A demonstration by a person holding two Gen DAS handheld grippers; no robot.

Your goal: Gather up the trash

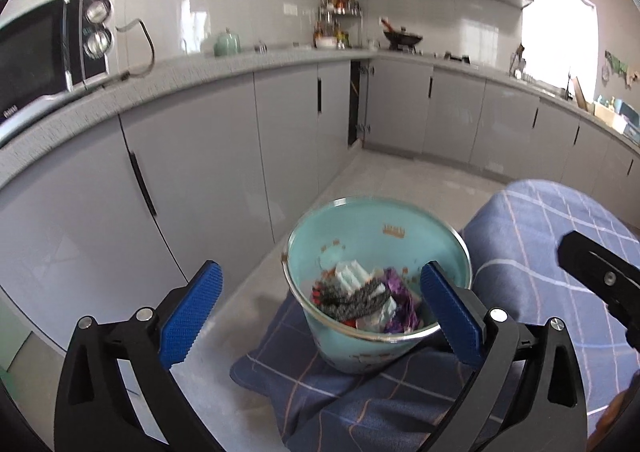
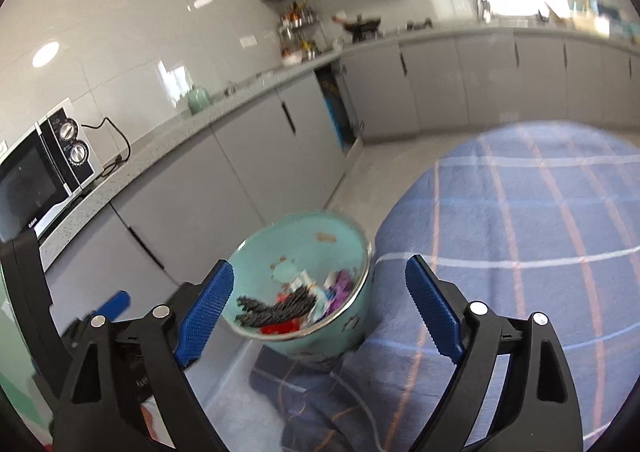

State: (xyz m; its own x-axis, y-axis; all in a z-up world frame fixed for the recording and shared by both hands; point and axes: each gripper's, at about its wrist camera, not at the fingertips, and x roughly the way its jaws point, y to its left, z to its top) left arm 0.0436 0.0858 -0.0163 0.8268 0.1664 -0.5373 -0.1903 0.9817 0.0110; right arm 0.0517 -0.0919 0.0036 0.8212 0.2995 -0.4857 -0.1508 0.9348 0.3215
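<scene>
A light blue metal bucket [image 1: 372, 344] stands on the floor beside a table draped in a blue plaid cloth [image 1: 532, 260]. It holds mixed trash [image 1: 364, 302]: a dark grey knitted piece, white paper, purple and red wrappers. It also shows in the right wrist view [image 2: 304, 248], with its trash [image 2: 292, 306]. My left gripper [image 1: 320, 312] is open and empty, just above and in front of the bucket's mouth. My right gripper [image 2: 320, 312] is open and empty, over the bucket's right rim. The right gripper's black body [image 1: 600, 272] shows at the right of the left wrist view.
Grey base cabinets [image 1: 200, 179] run along the left and far walls under a speckled counter [image 1: 224, 63]. A microwave [image 1: 48, 51] and a green teapot [image 1: 227, 42] stand on it. One corner cabinet door [image 1: 356, 103] is ajar. A wok [image 1: 402, 37] sits on the stove.
</scene>
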